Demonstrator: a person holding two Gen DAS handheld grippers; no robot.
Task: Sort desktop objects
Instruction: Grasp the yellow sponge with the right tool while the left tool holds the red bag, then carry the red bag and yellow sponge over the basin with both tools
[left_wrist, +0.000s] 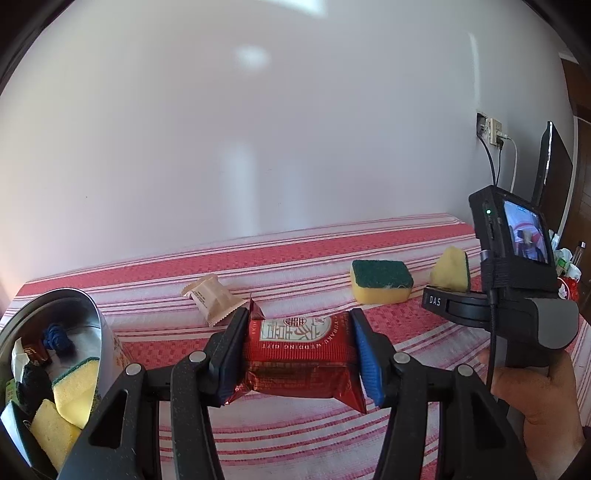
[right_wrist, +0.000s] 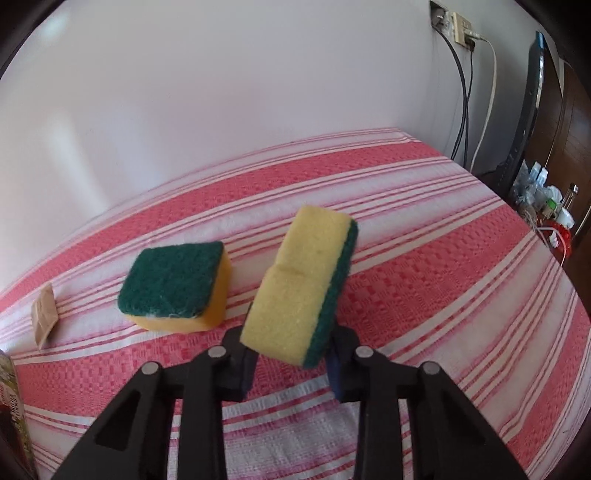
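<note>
With sponges already in the tin (left_wrist: 92, 314), the left gripper (left_wrist: 299, 354) clamps a red packet (left_wrist: 299, 350), the right gripper (right_wrist: 291, 363) pinches a sponge (right_wrist: 299, 291) above the cloth, while another sponge (right_wrist: 173, 280) and a beige packet (left_wrist: 212, 295) remain.

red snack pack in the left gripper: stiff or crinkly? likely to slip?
The red snack pack looks like a foil pillow pouch: its crimped ends fold where the left gripper presses, so the wrapper is probably crinkly and soft. The middle keeps its block shape, so the contents seem fairly firm. Glossy film may be slippery, though it sits level between the pads and is likely light.
</note>
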